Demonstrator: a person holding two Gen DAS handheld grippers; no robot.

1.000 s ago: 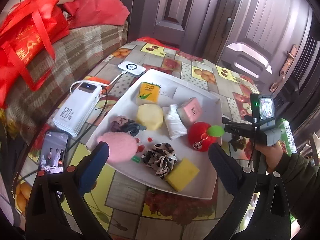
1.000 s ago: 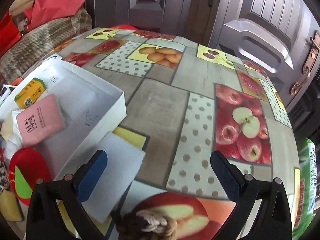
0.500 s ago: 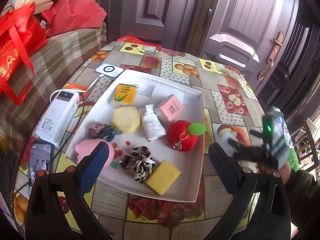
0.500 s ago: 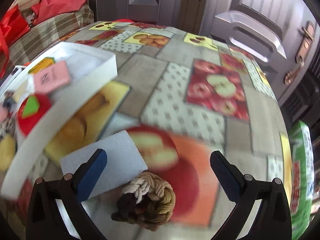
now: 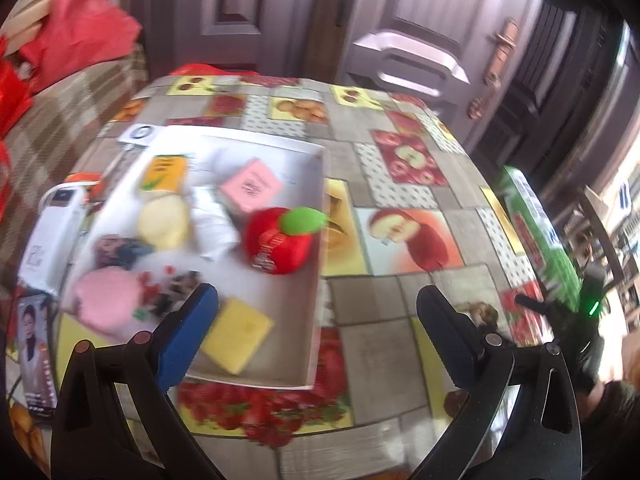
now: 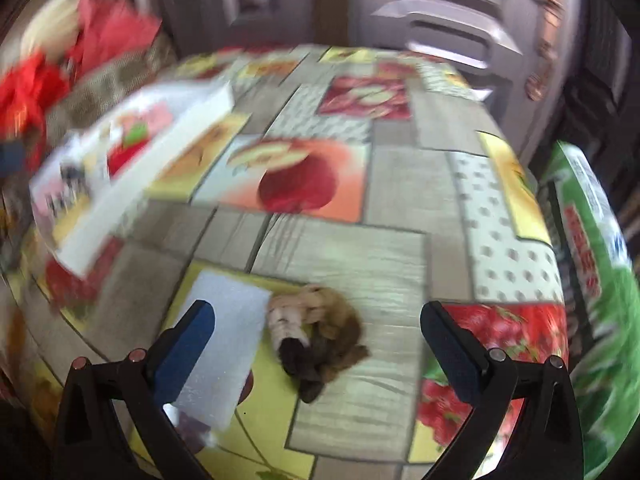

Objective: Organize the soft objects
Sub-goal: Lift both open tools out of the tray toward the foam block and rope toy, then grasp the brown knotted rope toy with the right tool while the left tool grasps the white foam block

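Risks, taken from the left. The white tray (image 5: 316,264) already holds most of the soft items: pink plush (image 5: 106,300), yellow sponge (image 5: 236,334), red apple plush (image 5: 278,246) and pink packet (image 5: 250,186), among others. It lies close to the table's near edge, so a careless reach could push it off or knock the phone (image 5: 34,344) and power bank (image 5: 50,240) just beside it. The left gripper (image 5: 316,328) hangs above the tray's near right corner, jaws wide and empty.

To the right, two items lie outside the tray: a white foam sheet (image 6: 224,344) and a brown braided scrunchie (image 6: 316,344), touching each other on the tablecloth (image 6: 360,252). The right gripper (image 6: 316,344) hovers over them, jaws spread wide, holding nothing. In my judgement a closing pinch may catch both at once, or drag the light foam sideways; the thin sheet lying flat offers little to grip. Both views are motion-blurred, so the scrunchie's exact lie is uncertain.

Surface and room: a round table under a glossy fruit-print cloth, likely slippery. A green printed bag (image 6: 588,240) sits against the table's right edge. Behind stand dark panelled doors (image 5: 248,12); at far left, a plaid sofa (image 5: 64,120) with red bags (image 5: 68,36).
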